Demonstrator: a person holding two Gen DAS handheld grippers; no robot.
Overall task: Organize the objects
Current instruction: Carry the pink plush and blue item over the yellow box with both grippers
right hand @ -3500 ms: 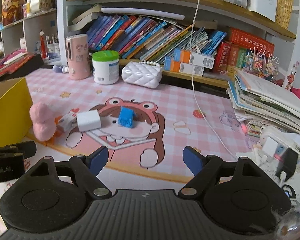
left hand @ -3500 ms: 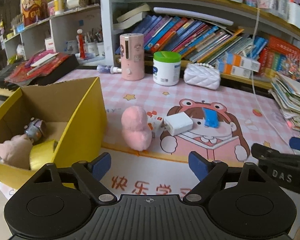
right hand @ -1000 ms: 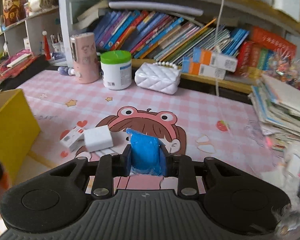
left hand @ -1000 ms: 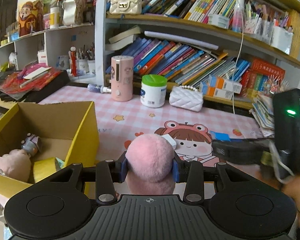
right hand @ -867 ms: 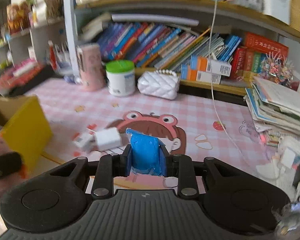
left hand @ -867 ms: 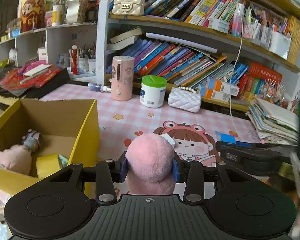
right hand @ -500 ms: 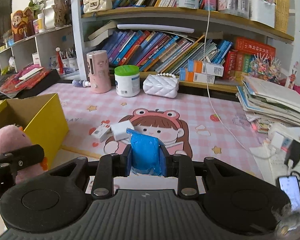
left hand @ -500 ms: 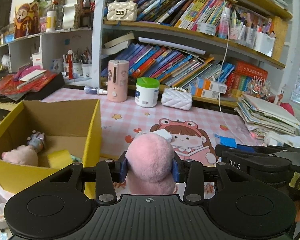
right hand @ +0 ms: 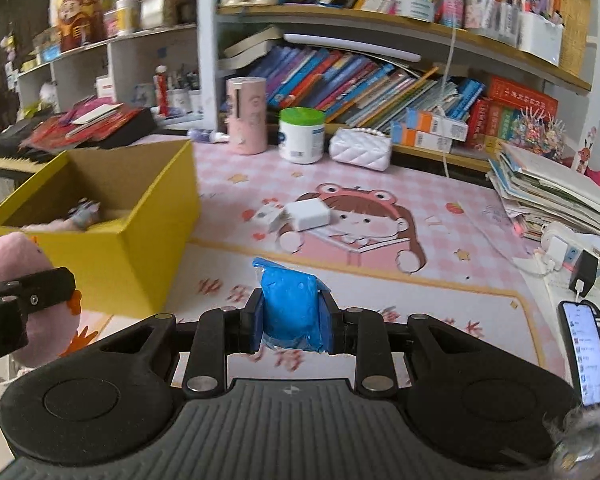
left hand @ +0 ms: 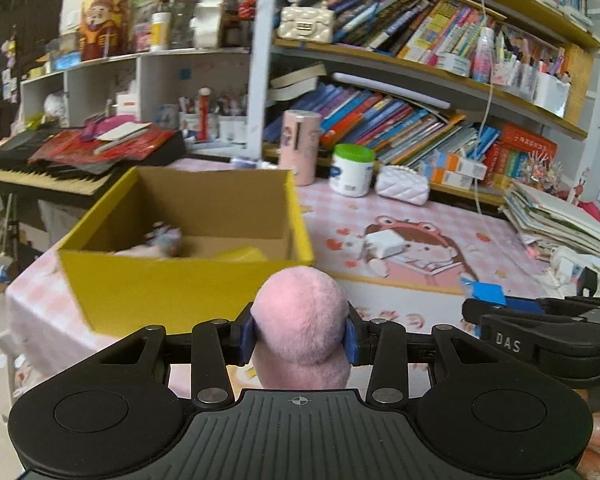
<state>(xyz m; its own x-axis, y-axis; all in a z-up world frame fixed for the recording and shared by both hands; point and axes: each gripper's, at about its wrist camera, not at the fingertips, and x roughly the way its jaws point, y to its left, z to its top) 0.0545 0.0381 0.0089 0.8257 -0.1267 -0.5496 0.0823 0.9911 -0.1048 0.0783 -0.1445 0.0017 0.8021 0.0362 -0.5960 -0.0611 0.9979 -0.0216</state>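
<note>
My left gripper (left hand: 299,334) is shut on a pink plush toy (left hand: 300,320) and holds it in the air in front of the yellow cardboard box (left hand: 172,276). The toy also shows at the left edge of the right wrist view (right hand: 16,256). My right gripper (right hand: 290,320) is shut on a blue plastic packet (right hand: 290,306), held above the mat to the right of the box (right hand: 140,240). The packet tip shows in the left wrist view (left hand: 485,293). The box holds a pink plush, a small figure (left hand: 164,236) and a yellow item.
A white charger block (right hand: 306,214) and a small white box (right hand: 269,216) lie on the pink cartoon mat (right hand: 380,280). A pink bottle (right hand: 246,110), a green-lidded jar (right hand: 302,136) and a white purse (right hand: 360,148) stand by the bookshelf. Book stack and phone (right hand: 584,352) at right.
Both grippers have pulled back and swung left with their loads. The yellow box now lies closer to the middle of both views. Both stay shut.
</note>
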